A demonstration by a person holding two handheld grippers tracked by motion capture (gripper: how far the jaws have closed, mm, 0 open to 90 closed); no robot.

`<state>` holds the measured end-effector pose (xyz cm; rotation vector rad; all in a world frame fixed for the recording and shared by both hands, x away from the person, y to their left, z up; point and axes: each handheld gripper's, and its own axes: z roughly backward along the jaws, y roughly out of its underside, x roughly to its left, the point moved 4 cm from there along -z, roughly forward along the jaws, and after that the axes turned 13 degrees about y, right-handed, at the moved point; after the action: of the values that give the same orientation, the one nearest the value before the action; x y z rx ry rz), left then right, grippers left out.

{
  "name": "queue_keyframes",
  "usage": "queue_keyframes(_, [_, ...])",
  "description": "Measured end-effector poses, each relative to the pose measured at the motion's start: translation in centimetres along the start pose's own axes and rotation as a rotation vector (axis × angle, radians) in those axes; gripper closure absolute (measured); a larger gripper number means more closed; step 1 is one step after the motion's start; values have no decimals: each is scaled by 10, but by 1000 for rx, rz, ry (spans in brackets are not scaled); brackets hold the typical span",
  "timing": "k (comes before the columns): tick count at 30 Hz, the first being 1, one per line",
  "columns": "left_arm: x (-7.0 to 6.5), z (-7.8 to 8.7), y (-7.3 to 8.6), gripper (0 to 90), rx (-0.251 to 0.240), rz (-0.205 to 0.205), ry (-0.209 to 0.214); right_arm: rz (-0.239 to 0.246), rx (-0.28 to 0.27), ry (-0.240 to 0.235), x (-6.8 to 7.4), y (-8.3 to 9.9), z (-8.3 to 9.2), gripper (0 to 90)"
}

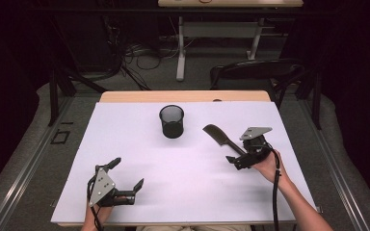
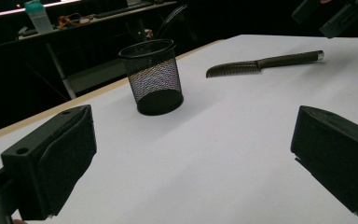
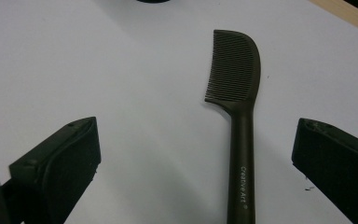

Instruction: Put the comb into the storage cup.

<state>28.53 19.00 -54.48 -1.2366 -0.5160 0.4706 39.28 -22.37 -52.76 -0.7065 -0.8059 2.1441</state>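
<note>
Comb (image 3: 240, 116) is lying flat on the white table (image 1: 183, 192), right of the mesh cup (image 1: 172, 121), its handle running straight back between the right gripper (image 1: 243, 156)'s spread jaws. The left gripper (image 1: 125, 175), also spread and empty, is hovering much farther from the cup.

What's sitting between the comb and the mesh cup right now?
Nothing: between the comb and the mesh cup there is just bare white table, as the high view and the left gripper view both show.
</note>
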Motion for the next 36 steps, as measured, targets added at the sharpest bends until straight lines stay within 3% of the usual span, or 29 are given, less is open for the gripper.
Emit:
queue_keyframes(12, [0, 0, 0, 0, 0, -2, -1, 21, 92, -4, -7, -11, -18, 4])
queue_keyframes(26, [0, 1, 0, 0, -3, -1, -3, 3, 200, -7, -23, -14, -37, 7])
queue_keyframes(30, [0, 0, -1, 1, -4, -4, -5, -16, 231, -14, -26, -16, -40, 43])
queue_keyframes(36, [0, 0, -1, 1, -6, -5, -5, -4, 272, -14, -27, -21, -44, 151])
